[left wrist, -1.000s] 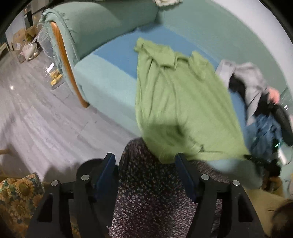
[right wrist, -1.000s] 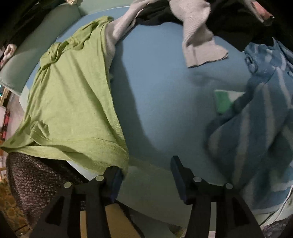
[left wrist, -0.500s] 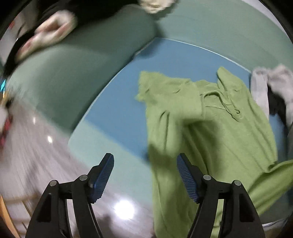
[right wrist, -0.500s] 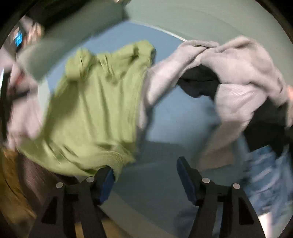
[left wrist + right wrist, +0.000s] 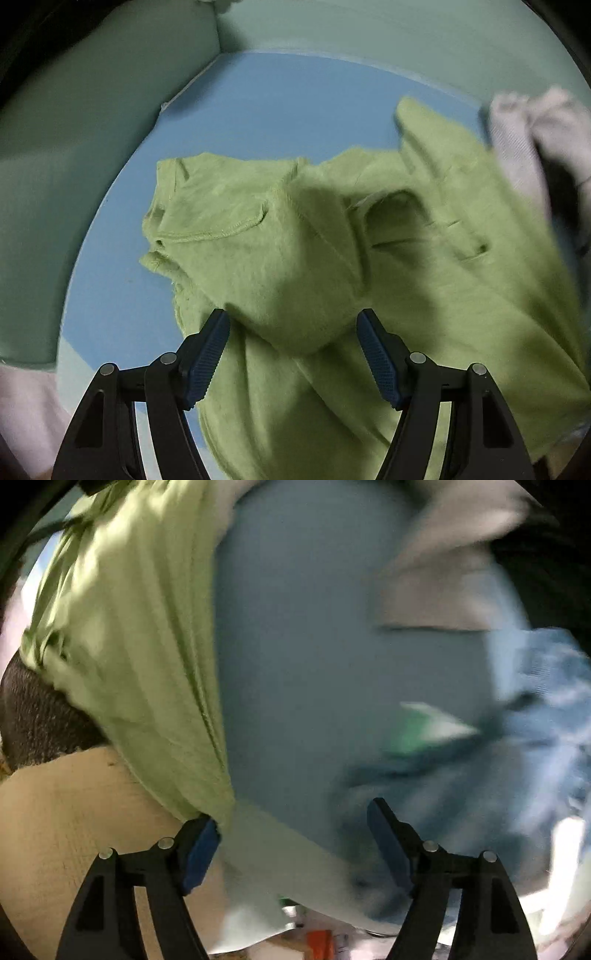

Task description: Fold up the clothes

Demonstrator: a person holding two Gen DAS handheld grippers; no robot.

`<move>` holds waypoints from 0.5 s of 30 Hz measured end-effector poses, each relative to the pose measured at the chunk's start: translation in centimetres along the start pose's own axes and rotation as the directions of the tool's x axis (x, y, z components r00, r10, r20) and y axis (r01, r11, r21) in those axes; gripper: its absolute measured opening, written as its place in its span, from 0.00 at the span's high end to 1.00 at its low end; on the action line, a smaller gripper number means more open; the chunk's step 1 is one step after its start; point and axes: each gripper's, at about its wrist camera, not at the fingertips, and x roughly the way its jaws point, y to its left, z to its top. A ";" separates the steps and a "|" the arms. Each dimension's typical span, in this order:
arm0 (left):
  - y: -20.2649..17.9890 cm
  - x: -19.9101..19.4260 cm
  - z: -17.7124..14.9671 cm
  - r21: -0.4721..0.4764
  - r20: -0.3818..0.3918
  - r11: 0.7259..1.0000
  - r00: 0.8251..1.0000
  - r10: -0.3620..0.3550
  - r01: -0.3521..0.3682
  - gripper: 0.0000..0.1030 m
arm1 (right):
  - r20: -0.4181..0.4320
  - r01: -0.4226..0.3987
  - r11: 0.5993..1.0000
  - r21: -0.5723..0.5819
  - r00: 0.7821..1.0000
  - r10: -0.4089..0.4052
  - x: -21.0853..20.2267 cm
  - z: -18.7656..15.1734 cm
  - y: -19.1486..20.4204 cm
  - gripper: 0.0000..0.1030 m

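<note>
A light green shirt (image 5: 306, 258) lies crumpled on the blue sofa seat (image 5: 266, 110), its collar and sleeve end toward the sofa back. My left gripper (image 5: 293, 339) is open, low over the shirt, with a raised fold of fabric between its jaws. In the right wrist view the same shirt (image 5: 147, 635) hangs down the left side over the seat's front edge. My right gripper (image 5: 295, 827) is open; its left finger (image 5: 201, 840) touches the shirt's lower corner. That view is blurred.
A grey garment (image 5: 532, 133) over something dark lies to the right of the shirt. A blue striped garment (image 5: 535, 709) and a green-white item (image 5: 424, 727) lie on the seat (image 5: 314, 627) at right. The sofa's green arm (image 5: 74, 147) and back (image 5: 369, 29) border the seat.
My left gripper has swung from the floor side in over the sofa and closed in on the shirt's upper part. My right gripper has dropped back toward the seat's front edge, beside the shirt's hem.
</note>
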 end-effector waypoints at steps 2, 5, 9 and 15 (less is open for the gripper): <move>0.2 1.4 -0.6 -0.036 -0.023 0.999 1.000 0.016 -0.017 0.29 | -0.026 -0.013 0.999 -0.036 1.000 0.012 1.9 0.5 1.8 0.24; 0.5 1.6 -1.5 -0.068 0.022 0.998 1.000 0.003 -0.002 0.28 | -0.072 0.024 0.998 -0.063 0.997 -0.029 3.3 -0.9 2.4 0.24; -0.3 1.7 -2.1 -0.060 0.045 0.997 0.998 0.043 -0.040 0.26 | -0.055 0.087 0.995 0.041 0.995 -0.084 2.9 -4.2 -0.4 0.23; 0.2 0.5 -2.2 -0.225 0.025 0.974 1.000 -0.009 0.014 0.26 | 0.275 -0.040 0.983 0.181 0.961 -0.011 -2.8 -8.3 -3.3 0.27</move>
